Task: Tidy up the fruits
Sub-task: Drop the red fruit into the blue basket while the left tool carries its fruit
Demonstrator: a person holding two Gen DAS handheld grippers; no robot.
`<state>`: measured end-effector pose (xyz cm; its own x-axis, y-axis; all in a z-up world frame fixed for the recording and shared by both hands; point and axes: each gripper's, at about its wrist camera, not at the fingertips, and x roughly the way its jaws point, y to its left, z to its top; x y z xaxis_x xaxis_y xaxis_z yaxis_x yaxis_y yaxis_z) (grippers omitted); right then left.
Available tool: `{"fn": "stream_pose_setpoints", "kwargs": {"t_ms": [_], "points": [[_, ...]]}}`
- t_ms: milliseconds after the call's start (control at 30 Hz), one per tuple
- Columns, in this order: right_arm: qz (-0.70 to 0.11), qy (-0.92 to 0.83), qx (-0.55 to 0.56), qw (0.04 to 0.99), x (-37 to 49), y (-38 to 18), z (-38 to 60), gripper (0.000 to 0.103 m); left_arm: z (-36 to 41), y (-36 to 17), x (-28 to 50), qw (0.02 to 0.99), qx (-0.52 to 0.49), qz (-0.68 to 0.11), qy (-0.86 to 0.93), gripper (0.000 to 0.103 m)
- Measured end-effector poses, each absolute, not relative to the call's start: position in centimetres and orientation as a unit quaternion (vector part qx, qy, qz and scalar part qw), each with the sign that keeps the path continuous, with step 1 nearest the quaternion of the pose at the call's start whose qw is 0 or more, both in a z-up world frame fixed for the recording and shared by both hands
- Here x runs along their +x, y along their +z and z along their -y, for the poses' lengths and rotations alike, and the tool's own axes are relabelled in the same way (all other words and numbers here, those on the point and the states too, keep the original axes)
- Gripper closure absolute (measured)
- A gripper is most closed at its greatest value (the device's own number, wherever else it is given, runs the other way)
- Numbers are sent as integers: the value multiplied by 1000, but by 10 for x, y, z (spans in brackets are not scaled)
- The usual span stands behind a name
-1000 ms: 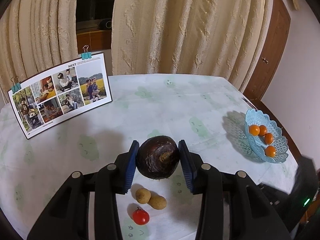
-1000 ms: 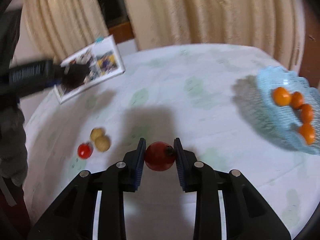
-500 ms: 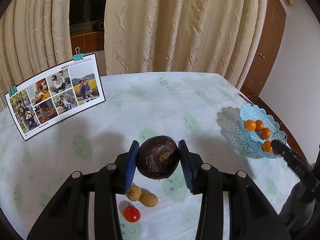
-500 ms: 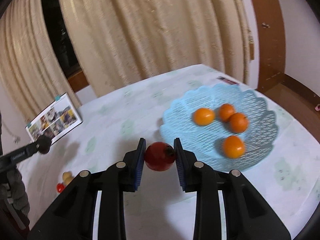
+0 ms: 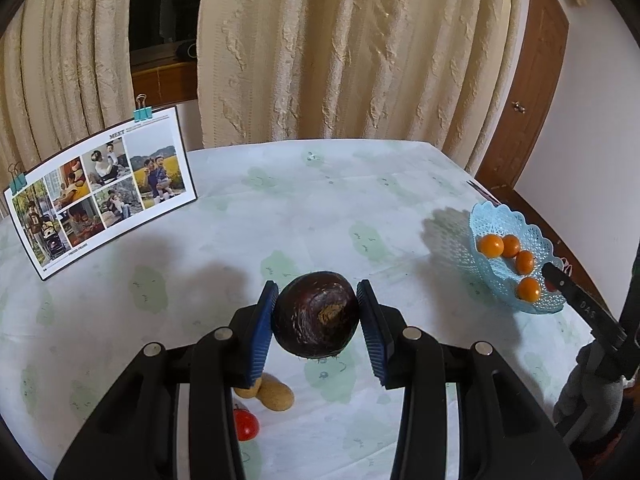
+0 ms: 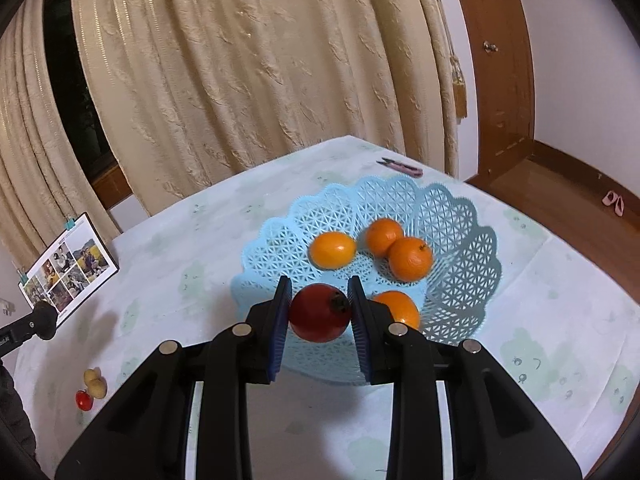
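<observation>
- Already in the blue basket (image 6: 460, 240): four oranges (image 6: 333, 249), lying loose on its lattice floor.
- Right gripper (image 6: 319, 314): pinching a red round fruit (image 6: 316, 316) between the blue pads, above the near rim of the basket, not yet let go.
- Left gripper (image 5: 317, 318): clamped on a dark brown round fruit (image 5: 316, 316), held above the table (image 5: 320, 208), well apart from the basket (image 5: 496, 268).
- Still on the tablecloth, under the left gripper: two small tan fruits (image 5: 274, 396) touching each other, and a small red tomato (image 5: 245, 424) just beside them.
- Judged progress: perhaps half; four pieces placed, two in the grippers, three left on the table.
- Likely next: lowering the red fruit into a free spot near the front orange (image 6: 398, 308), then bringing the dark one over.
- Not part of the task: photo board (image 5: 100, 192) standing at the far left.
</observation>
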<state>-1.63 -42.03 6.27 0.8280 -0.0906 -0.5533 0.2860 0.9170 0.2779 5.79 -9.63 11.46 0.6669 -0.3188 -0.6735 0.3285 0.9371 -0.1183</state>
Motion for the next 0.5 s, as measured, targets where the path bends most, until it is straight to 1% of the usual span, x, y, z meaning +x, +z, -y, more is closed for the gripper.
{"fn": "stream_pose_setpoints", "kwargs": {"t_ms": [67, 133, 333, 500], "points": [[-273, -99, 188, 938, -17, 59, 426, 67, 103, 115, 57, 912, 12, -368, -179, 62], [-266, -103, 197, 938, -21, 57, 432, 57, 110, 115, 57, 912, 17, -368, -182, 62], [-241, -123, 216, 938, -32, 55, 452, 56, 138, 118, 55, 909, 33, -368, -195, 62], [-212, -177, 209, 938, -45, 50, 463, 56, 174, 118, 54, 901, 51, -369, -223, 62]]}}
